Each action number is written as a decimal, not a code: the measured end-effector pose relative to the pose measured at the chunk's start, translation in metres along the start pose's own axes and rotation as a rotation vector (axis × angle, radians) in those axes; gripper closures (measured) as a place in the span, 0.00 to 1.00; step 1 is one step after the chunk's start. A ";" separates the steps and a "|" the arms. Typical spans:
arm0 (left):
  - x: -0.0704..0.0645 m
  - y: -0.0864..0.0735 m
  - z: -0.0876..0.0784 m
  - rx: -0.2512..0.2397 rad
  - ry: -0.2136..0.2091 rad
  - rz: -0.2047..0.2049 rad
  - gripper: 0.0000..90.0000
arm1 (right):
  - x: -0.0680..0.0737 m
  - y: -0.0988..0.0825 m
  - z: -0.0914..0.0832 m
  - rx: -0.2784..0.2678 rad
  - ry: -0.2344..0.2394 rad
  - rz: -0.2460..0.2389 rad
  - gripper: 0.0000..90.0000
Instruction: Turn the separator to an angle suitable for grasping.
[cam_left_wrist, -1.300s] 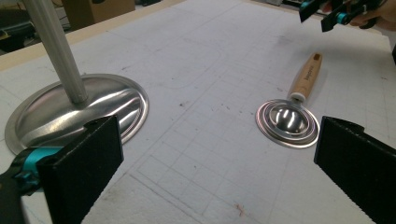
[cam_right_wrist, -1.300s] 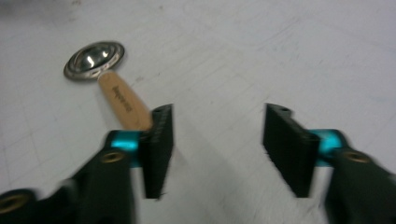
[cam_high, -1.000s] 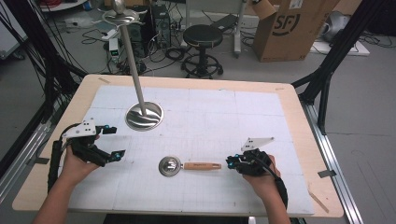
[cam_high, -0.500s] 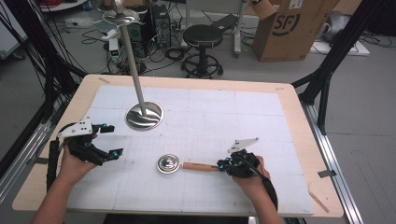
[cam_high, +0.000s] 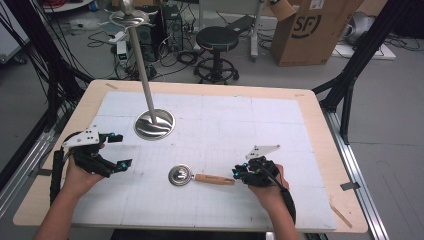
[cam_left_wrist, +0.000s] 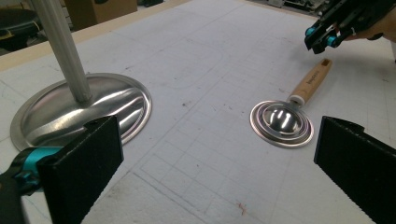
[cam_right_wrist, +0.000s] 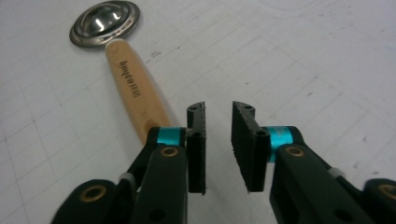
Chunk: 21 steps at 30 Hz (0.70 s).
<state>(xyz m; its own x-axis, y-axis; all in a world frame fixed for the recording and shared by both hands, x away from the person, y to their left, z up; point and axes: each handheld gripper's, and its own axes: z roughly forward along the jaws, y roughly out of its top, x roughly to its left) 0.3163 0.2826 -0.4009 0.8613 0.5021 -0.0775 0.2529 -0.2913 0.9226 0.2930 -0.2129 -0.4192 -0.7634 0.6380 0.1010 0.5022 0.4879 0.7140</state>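
Spoon: short scoop-type spoon (cam_high: 200, 177) with a wooden handle and round metal bowl, lying flat on the white gridded mat (cam_high: 300, 130), near the front middle of the table. Bowl points toward my left side, handle end toward my right.
Right gripper: my right gripper (cam_high: 243, 174) sits at the handle's free end. In the right gripper view (cam_right_wrist: 218, 140) the jaws are a narrow gap apart with nothing between them, and the handle (cam_right_wrist: 135, 100) runs off to the side of one jaw, not into the gap.
Left gripper: my left gripper (cam_high: 120, 150) hangs near the mat's left edge, jaws spread wide, holding nothing, well apart from the spoon.
Stand: a metal pole on a round dished base (cam_high: 154, 124) stands farther back on the left.
My guess at the step: lining up to grab the handle.
What could go wrong: if I close now I'd probably pinch air or nudge the handle sideways, since it's off-centre. The handle's round and the bowl is heavier, so a tip-end grip may let it roll or droop.
Far side: the stool (cam_high: 217, 40) and cardboard box (cam_high: 312, 30) on the floor shouldn't matter.
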 end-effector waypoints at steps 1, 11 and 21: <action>0.000 0.000 0.001 0.001 -0.002 0.001 0.02 | -0.003 -0.004 -0.005 -0.031 -0.007 0.018 0.72; -0.001 0.000 0.006 0.011 -0.020 0.006 0.02 | -0.017 -0.014 -0.025 -0.197 -0.072 0.091 0.39; -0.005 -0.001 0.007 0.032 -0.037 0.019 0.02 | -0.022 -0.013 -0.027 -0.257 -0.109 0.113 0.25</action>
<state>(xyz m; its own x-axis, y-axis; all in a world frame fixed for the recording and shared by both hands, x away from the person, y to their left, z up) 0.3149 0.2743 -0.4042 0.8816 0.4662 -0.0740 0.2496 -0.3273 0.9114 0.2927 -0.2494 -0.4119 -0.6536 0.7465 0.1247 0.4512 0.2521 0.8560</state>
